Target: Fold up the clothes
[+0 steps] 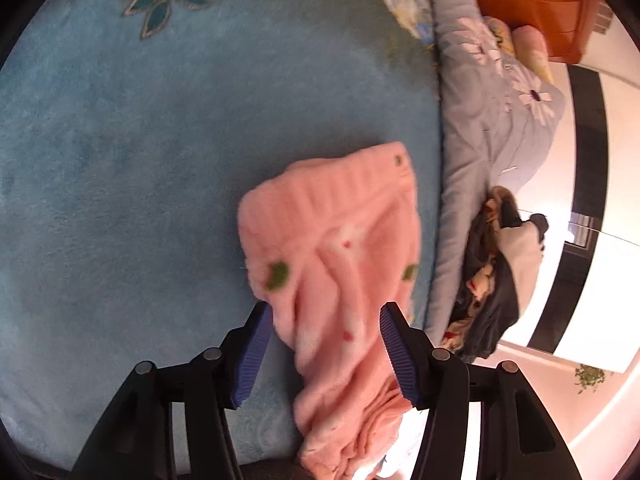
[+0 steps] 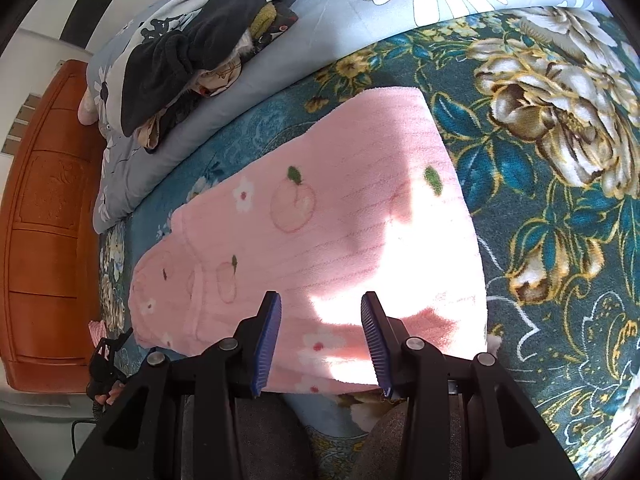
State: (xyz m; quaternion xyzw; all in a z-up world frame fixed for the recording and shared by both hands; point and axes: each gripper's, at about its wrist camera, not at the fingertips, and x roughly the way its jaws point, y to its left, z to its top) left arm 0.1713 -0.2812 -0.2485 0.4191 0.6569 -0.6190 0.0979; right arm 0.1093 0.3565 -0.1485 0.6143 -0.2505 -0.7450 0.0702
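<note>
Right wrist: pink fleece garment lies flat.

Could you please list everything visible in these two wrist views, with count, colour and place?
pink garment: one, pink fleece with peach and flower print, spread on the blanket before both grippers.
floral blanket: one, teal with cream and gold flowers, covering the bed.
grey quilt: one, grey with white daisies, along the blanket's far edge.
clothes pile: one heap, mostly black and white, on the quilt.
wooden headboard: one, orange-brown, at the bed's end.
left gripper: one, black with blue pads, open, garment between its fingers.
right gripper: one, black with blue pads, open over the garment.
</note>
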